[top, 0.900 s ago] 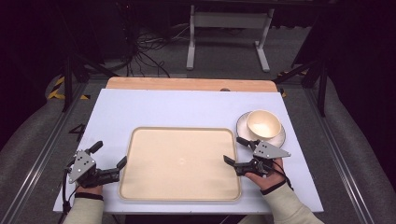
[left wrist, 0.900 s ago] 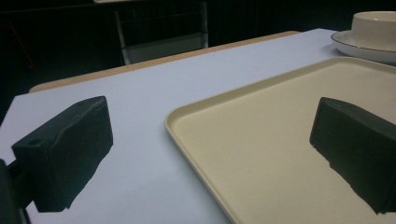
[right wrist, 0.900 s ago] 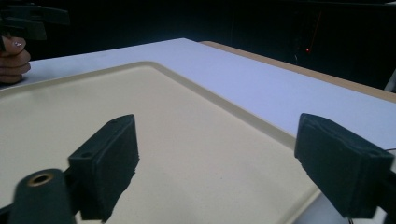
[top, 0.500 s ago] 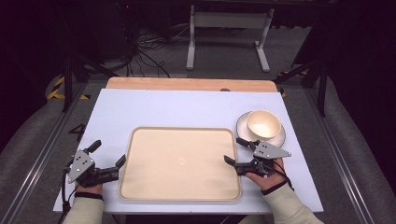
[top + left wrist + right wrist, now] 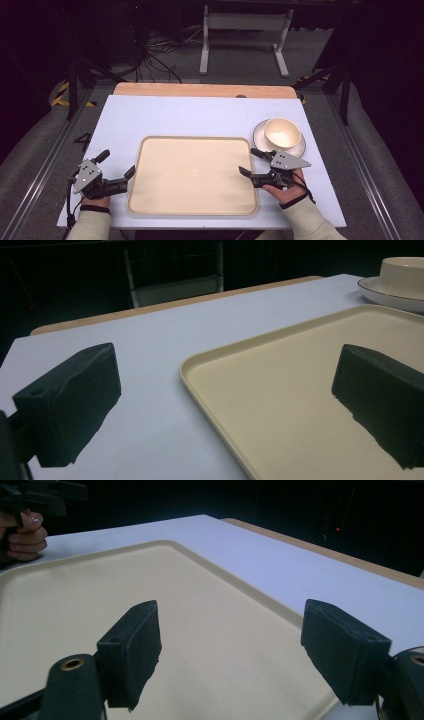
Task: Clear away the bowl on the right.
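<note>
Presently: left gripper (image 5: 119, 171) and right gripper (image 5: 249, 161), jaws wide, flank beige tray (image 5: 192, 172); likely next, grip its rims.

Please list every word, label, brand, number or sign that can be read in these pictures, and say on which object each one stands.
None can be read.
The tray, the cup, the saucer and the table carry no print that I can see.
The faint spot at the tray's centre is too small to tell whether it is a mark.
The grey plates on the left gripper and right gripper show holes, no letters.
</note>
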Motion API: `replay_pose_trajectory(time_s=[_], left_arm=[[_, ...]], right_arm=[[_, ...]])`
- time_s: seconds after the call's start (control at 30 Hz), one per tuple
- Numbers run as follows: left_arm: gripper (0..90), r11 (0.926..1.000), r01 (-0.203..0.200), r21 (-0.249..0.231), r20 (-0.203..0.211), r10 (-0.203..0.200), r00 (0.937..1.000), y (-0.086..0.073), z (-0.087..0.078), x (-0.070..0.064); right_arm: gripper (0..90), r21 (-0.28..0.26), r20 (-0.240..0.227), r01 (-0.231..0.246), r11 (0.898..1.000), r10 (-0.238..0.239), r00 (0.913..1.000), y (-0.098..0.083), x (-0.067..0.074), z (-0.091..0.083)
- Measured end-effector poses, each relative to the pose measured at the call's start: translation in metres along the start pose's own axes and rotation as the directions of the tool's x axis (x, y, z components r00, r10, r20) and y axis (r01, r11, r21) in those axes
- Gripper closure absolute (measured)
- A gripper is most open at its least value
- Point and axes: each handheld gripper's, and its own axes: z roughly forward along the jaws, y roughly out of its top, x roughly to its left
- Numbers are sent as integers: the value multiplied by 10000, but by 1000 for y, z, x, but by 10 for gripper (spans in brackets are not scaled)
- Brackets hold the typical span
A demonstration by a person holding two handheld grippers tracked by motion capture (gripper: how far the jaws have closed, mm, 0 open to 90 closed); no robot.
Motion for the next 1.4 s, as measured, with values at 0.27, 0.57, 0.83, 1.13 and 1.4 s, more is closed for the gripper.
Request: replay_pose_trajectory(time_s=[0.27, 0.57, 0.83, 1.13, 1.4], left_arm=[[2, 10000, -15, 32, -14, 15, 10000, 0, 0, 0], [2, 10000, 28, 35, -53, -28, 10000, 0, 1, 1], [2, 9999, 107, 43, -95, -106, 9999, 1, 2, 2], [2, 9999, 92, 42, -96, -92, 9999, 1, 2, 2], [2, 10000, 81, 28, -101, -81, 9999, 1, 2, 2]], right_arm=[[241, -39, 0, -91, 10000, 91, 10000, 17, 3, -5], [233, -29, -227, -7, 10000, 6, 9997, 31, 8, -10], [329, 117, -751, 259, 9996, -249, 9969, 47, 13, -10], [333, 1380, -1105, 757, 9875, -606, 9920, 58, 12, -7], [469, 2740, -859, 616, 9597, -394, 9955, 62, 11, -11]])
